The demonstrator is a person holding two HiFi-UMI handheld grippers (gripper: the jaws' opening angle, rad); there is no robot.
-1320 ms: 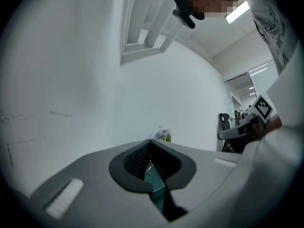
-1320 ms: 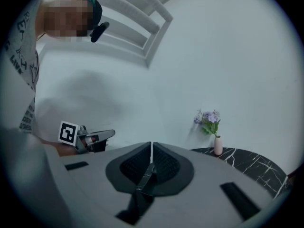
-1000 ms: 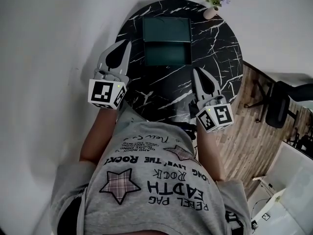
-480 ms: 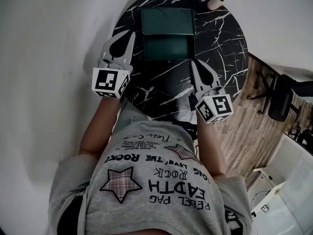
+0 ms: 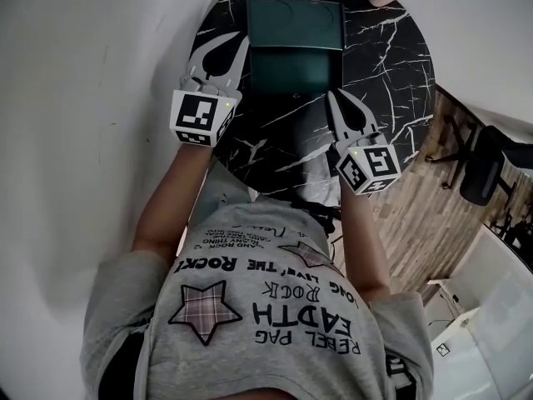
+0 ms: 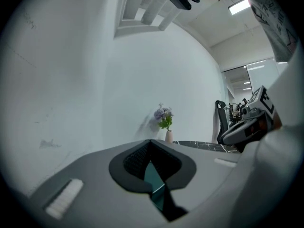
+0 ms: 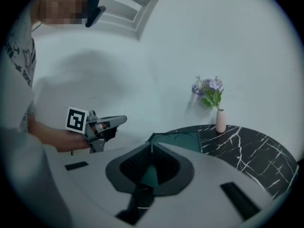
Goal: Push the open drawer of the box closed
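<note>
The green box (image 5: 296,22) is standing near the far edge of the round black bench (image 5: 391,82), and its drawer (image 5: 293,69) is sticking out open toward the person. The left hand-held gripper (image 5: 241,42) is hovering just beside the drawer's left side, its jaws closed on nothing. The right hand-held gripper (image 5: 332,97), also closed and empty, is pointing at the drawer's near right corner.

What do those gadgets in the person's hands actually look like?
Both are light grey. The left gripper and right gripper each taper to two pointed jaws with dark ribbed inner pads around a teardrop-shaped gap. Behind each sits a white cube printed with black square markers. No cables show. The person wears a grey short-sleeved T-shirt with printed lettering and checked stars.
</note>
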